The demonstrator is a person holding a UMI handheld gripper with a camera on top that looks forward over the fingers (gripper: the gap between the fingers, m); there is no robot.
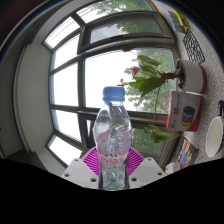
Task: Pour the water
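Upright, clear water bottle (112, 140), blue cap, clamped in hand-held gripper (112, 168); potted plant (150, 80) beyond

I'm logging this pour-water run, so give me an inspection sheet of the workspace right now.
Surface: hidden below the fingers; cannot tell what the bottle rests on.
Job's things: clear water bottle with blue cap, upright, between the fingers; no cup to pour into seen.
Clutter: potted plant and a printed carton beyond the bottle.
Grippers: hand-held gripper, pink pads close at both sides of the bottle; contact cannot be told.
Cables: nothing seen.
Surroundings: large multi-pane window with daylight and trees outside.
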